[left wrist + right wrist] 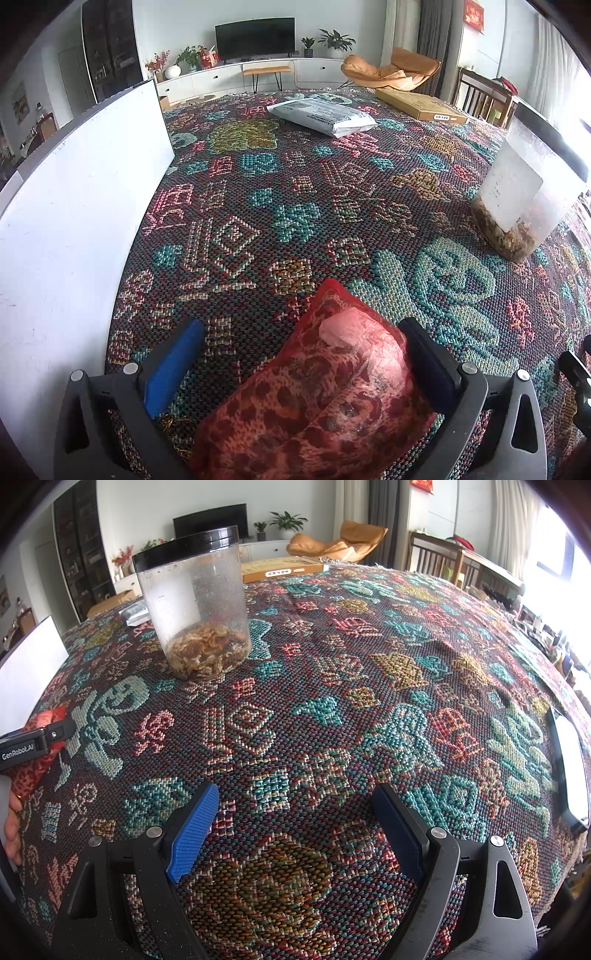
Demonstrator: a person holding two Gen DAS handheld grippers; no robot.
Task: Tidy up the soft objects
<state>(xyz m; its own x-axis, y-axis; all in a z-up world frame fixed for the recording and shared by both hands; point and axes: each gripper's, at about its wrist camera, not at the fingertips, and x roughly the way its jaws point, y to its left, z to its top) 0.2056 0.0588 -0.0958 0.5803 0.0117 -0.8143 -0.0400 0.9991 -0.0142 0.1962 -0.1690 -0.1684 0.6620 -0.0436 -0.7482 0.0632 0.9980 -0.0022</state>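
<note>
On the patterned woven tablecloth (295,192), left of the clear black-lidded plastic jar (195,602), lies the red leopard-print mesh pouch (325,391). My left gripper (295,369) straddles it, spread, right finger touching. My right gripper (295,827), nearer me than the jar, hangs spread over bare cloth.

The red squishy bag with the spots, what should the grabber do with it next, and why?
Probably close the left gripper gently on the red spotted mesh bag. The bag lies between its two open fingers, against the right-hand one, with a gap to the blue pad of the other, so nothing holds it yet. The right gripper is open over bare patterned woven tablecloth.
</note>
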